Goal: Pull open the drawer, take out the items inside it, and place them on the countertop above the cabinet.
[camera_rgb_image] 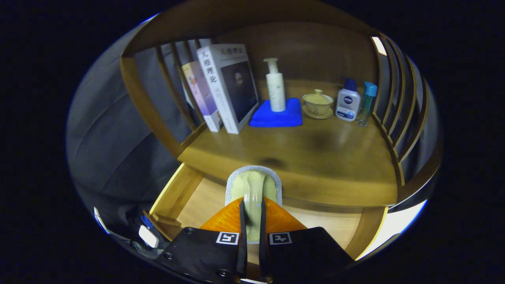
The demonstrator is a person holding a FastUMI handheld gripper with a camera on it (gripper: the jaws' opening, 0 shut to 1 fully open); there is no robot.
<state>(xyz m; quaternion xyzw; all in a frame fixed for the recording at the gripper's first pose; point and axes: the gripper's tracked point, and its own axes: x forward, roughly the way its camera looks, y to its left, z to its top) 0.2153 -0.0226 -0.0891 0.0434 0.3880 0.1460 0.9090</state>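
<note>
The gripper (pixel 252 230) has its fingers pinched on the pale handle of a scrubbing brush (pixel 253 189), whose grey-edged head hangs just above the open drawer (pixel 197 205), at the front lip of the countertop (pixel 300 157). To my eye, the thin, smooth handle is the weak point: it could twist or slide between the fingers, and the brush head might then catch that front lip and drop back toward the drawer. Farther back on the countertop stand the books (pixel 225 86), a pump bottle (pixel 275 85) on a blue cloth (pixel 276 115) and a lidded cup (pixel 317 103), so an overlong reach could knock them.
</note>
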